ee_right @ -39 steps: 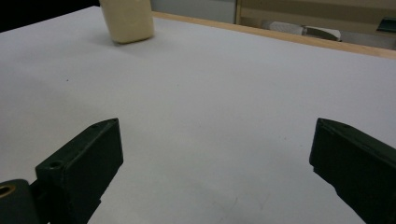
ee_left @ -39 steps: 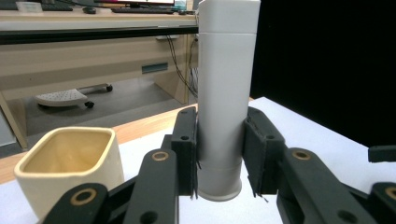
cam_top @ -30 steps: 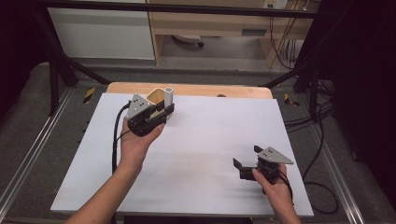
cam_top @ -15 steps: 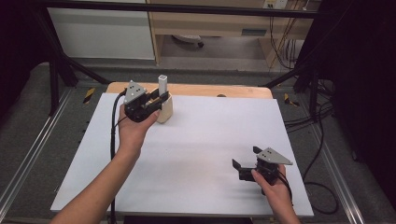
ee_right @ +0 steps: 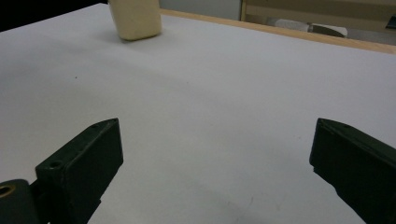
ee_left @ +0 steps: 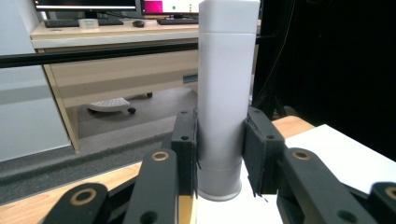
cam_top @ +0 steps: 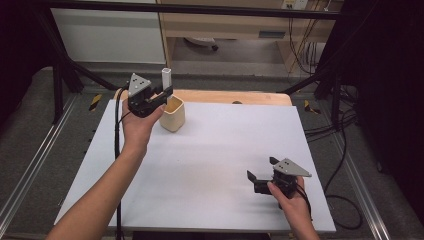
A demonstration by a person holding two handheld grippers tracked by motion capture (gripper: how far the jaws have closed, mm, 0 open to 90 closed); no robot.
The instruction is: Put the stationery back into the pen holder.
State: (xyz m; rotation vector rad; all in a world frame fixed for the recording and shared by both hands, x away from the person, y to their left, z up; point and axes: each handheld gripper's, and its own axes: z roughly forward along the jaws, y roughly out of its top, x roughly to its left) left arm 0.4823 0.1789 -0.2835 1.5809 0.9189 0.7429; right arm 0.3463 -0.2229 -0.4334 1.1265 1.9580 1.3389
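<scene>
Left claw [cam_top: 161, 95]: I pinch the white tube [ee_left: 227, 93], upright, between my 2 jaws.
Tube place: just above the beige cup [cam_top: 172, 114], far-left corner of the surface [cam_top: 225, 150].
Right claw [cam_top: 260, 176]: spread, empty, near-right edge.

Camera layout: one fixed overhead, two gripper-mounted.
High view is looking forward and down over the white table [cam_top: 210, 165]; right gripper view is skimming it low, sharing the cream cup [ee_right: 135, 18] [cam_top: 172, 114]; left gripper view is facing the desk [ee_left: 116, 35] beyond.
</scene>
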